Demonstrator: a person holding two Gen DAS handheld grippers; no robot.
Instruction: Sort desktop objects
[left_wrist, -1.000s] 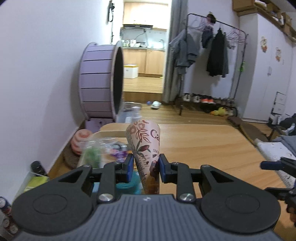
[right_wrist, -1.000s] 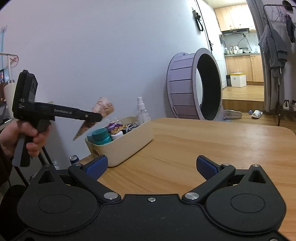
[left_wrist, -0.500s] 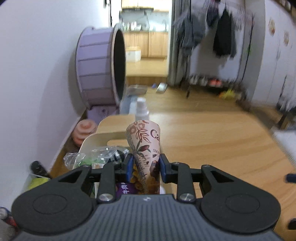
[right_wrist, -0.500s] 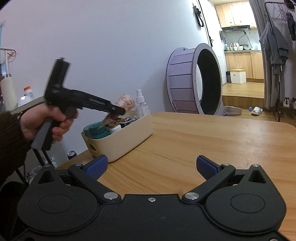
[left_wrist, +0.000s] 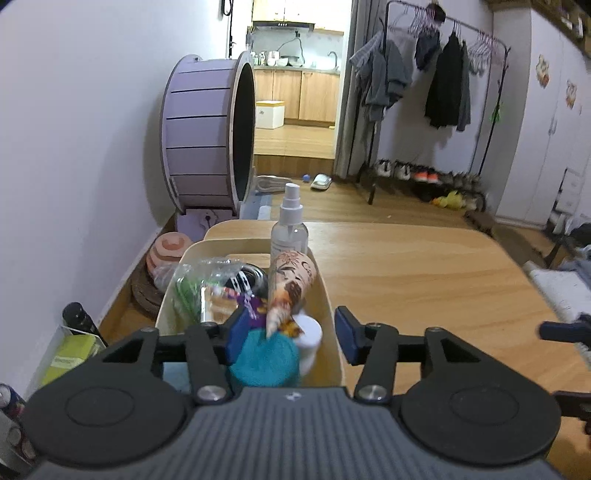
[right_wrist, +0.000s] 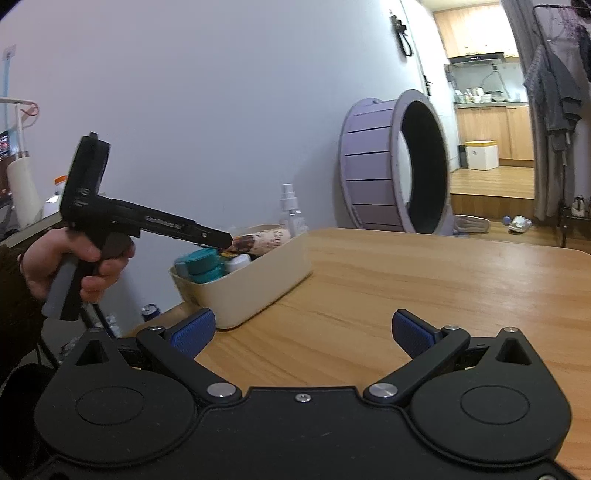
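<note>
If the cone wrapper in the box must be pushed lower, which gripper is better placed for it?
Probably the left gripper. It is open directly over the cream box, and the cone wrapper lies just ahead between its fingers. The right gripper is open too, but over bare table, apart from the box.

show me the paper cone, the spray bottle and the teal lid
paper cone (left_wrist: 291, 284), left wrist view, on its printed side
spray bottle (left_wrist: 289, 236), left wrist view, on its clear body
teal lid (left_wrist: 264, 356), left wrist view, on its top
</note>
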